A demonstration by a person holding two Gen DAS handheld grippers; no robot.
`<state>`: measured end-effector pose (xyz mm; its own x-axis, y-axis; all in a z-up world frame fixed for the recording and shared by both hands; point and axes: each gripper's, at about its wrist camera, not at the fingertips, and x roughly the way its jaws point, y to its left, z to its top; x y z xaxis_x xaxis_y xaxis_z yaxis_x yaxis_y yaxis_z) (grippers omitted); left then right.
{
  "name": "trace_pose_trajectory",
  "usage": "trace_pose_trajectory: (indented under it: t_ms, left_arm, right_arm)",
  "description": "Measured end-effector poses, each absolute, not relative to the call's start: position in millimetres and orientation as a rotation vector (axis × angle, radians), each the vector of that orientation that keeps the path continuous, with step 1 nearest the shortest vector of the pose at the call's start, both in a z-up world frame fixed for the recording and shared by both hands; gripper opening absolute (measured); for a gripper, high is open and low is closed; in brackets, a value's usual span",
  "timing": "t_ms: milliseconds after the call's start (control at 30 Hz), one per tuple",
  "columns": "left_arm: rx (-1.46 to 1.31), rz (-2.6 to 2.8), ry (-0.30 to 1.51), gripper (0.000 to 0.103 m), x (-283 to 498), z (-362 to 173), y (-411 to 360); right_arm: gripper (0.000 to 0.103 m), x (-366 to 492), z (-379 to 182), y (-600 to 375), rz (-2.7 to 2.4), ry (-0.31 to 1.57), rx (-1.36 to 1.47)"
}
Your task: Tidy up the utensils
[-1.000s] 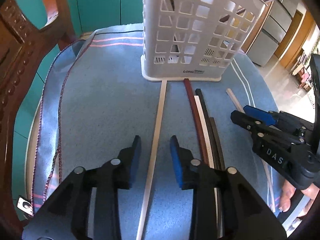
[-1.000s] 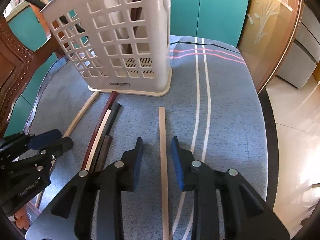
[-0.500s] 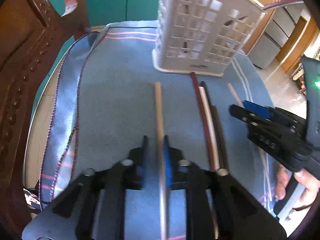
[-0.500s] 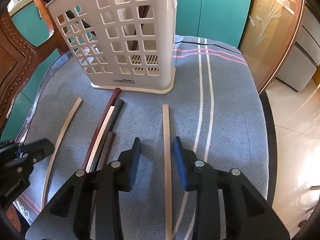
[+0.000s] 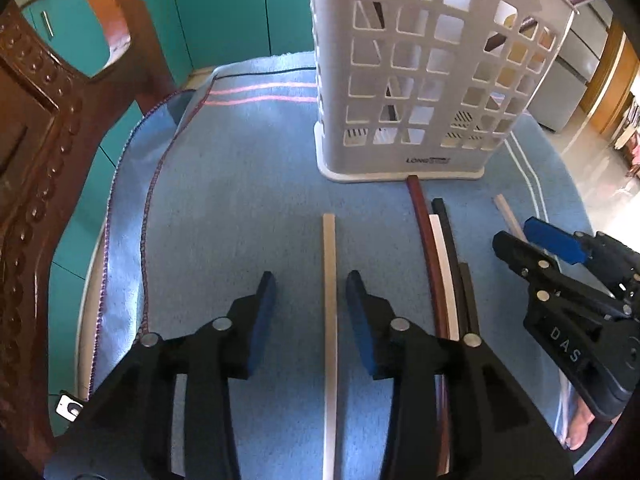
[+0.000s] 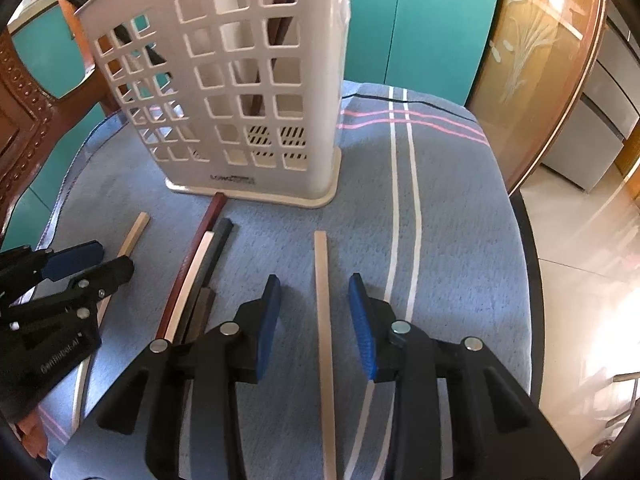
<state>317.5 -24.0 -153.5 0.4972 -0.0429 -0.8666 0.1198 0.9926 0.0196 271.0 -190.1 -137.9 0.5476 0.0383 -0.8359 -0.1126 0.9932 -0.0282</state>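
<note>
Blue cloth (image 5: 240,200) — six chopsticks (image 5: 329,300), one basket (image 5: 420,80).

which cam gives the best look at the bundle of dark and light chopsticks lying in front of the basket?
Right wrist. The chopstick bundle lies open from its tips near the white basket down to the right gripper. In the left wrist view the bundle sits off to the side, its lower half behind the left gripper.
</note>
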Motion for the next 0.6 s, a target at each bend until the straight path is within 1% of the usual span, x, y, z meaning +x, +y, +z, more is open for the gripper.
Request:
trace_pose_trajectory:
  t_ms: [167,300,367,400,433,600]
  left_arm:
    - [0.096,-0.096,1.033,0.04,315,-151,-28]
    - [0.102,-0.089,1.028,0.044,309,-149,-32]
    - [0.103,-0.086,1.026,0.046,305,-149,-30]
    - [0.103,-0.086,1.025,0.047,303,-150,-28]
    - [0.103,-0.085,1.025,0.047,303,-150,-27]
    - [0.112,-0.079,1.021,0.05,301,-150,-22]
  right_arm:
    - [0.041,271,-137,-190,0.074,0.977,-0.088]
    - [0.041,273,-136,-191,0.07,0.975,-0.085]
    - [0.032,273,-136,-194,0.079,0.978,-0.088]
    - [0.016,273,-136,-194,0.088,0.984,-0.074]
    - [0.008,273,-136,-194,0.089,0.994,-0.062]
    - [0.007,271,-133,-216,0.097,1.039,0.132]
